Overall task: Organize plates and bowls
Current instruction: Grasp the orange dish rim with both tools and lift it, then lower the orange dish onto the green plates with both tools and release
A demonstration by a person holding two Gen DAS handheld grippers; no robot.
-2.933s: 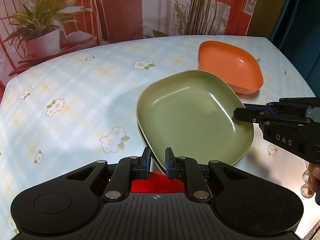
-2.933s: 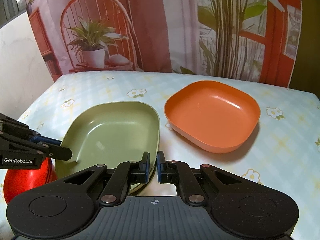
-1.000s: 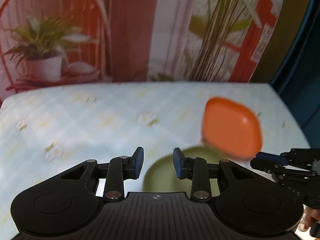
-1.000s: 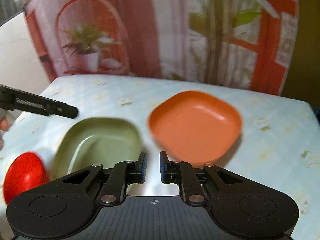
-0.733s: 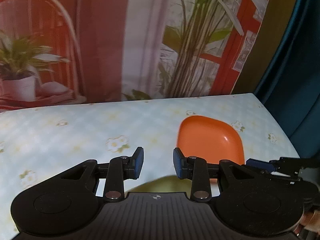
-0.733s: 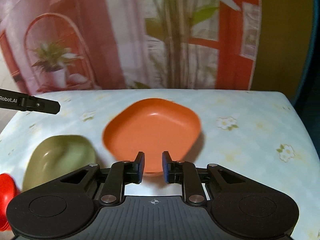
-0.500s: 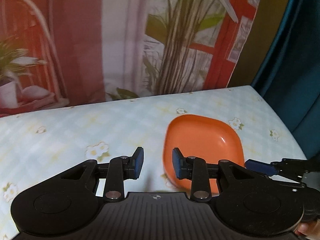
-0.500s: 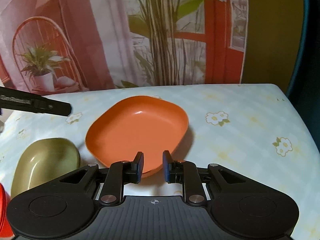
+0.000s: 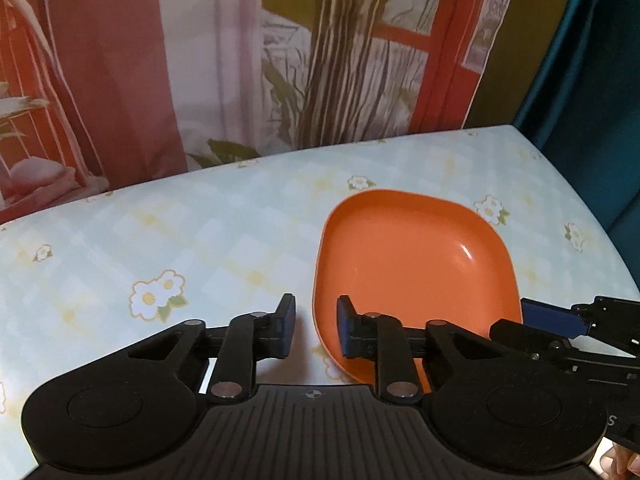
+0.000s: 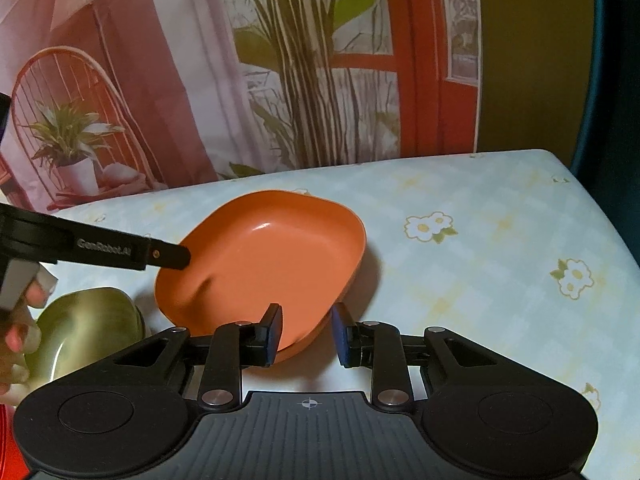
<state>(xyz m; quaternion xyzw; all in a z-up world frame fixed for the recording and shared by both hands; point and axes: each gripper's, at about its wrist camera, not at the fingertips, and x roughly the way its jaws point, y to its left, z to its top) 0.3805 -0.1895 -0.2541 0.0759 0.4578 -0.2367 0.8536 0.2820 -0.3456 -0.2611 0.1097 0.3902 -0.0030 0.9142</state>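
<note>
Orange plate (image 9: pixel 412 264) sits on the flower-print bench (image 9: pixel 200 232), near its right far corner, with both claws closing in from opposite sides. Left claw (image 9: pixel 312 330) straddles the plate's near-left rim: its jaws have just been closing, a narrow gap remains, the rim sits between the pads and no pad presses on it yet. Right claw (image 10: pixel 306 330) frames the near-right rim in the right wrist view; its jaws have just been opening, rim between them, nothing gripped. Green dish (image 10: pixel 86 328) lies just left of the orange plate, beside the person's hand (image 10: pixel 20 320).

Likely step: grab the orange plate to stack it. To do it well, each claw should slide further over the rim before pinching, pads squarely on the wall, then both lift together and level, clearing the green dish's edge.
</note>
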